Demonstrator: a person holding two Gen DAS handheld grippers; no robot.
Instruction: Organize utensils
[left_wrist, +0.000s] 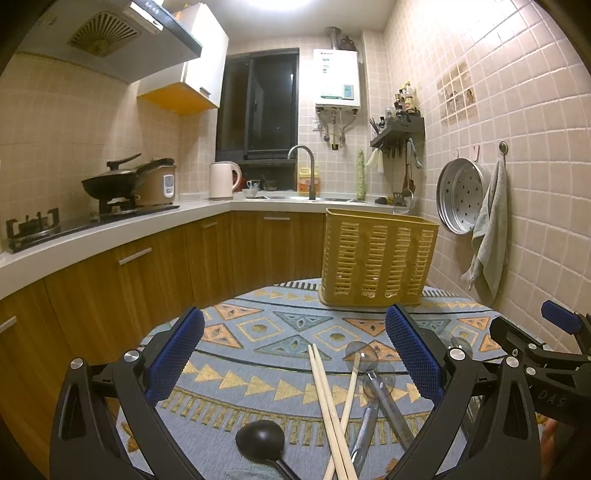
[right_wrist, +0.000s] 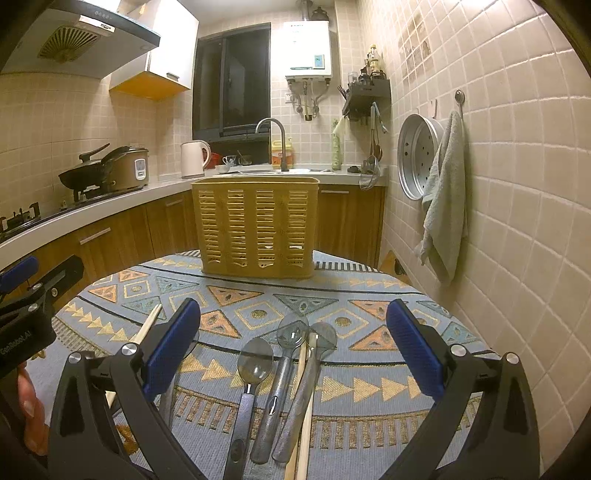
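Left wrist view gives us the round worktop (left_wrist: 258, 373) under its patterned blue cloth, the biggest thing before us, with the yellow slotted utensil basket (left_wrist: 376, 258) standing upright at its far edge, nothing sticking out above its rim. Nearer to us our left tongs (left_wrist: 295, 354) are spread wide and grasp nothing, their blue pads (left_wrist: 173, 354) hanging above the cloth. Between them lies a loose heap: a pair of wooden chopsticks (left_wrist: 328, 406) side by side, a third chopstick crossing them, clear plastic spoons (left_wrist: 373, 376) with grey handles, and a black ladle (left_wrist: 260, 441) closest to the camera on the left. Our right tongs (left_wrist: 554, 332) show at the right edge of this view, and there we cannot tell how they stand. From the right wrist view the right tongs (right_wrist: 295, 343) are also wide apart and empty, hovering over three clear spoons (right_wrist: 280, 362) laid roughly parallel with their bowls pointing toward the basket (right_wrist: 256, 225), a chopstick (right_wrist: 306, 398) lying among their handles. Another chopstick tip (right_wrist: 149, 323) pokes out past the left pad. Part of a hand (right_wrist: 27, 402) shows at the left edge, below the body of the left tongs (right_wrist: 33, 291).
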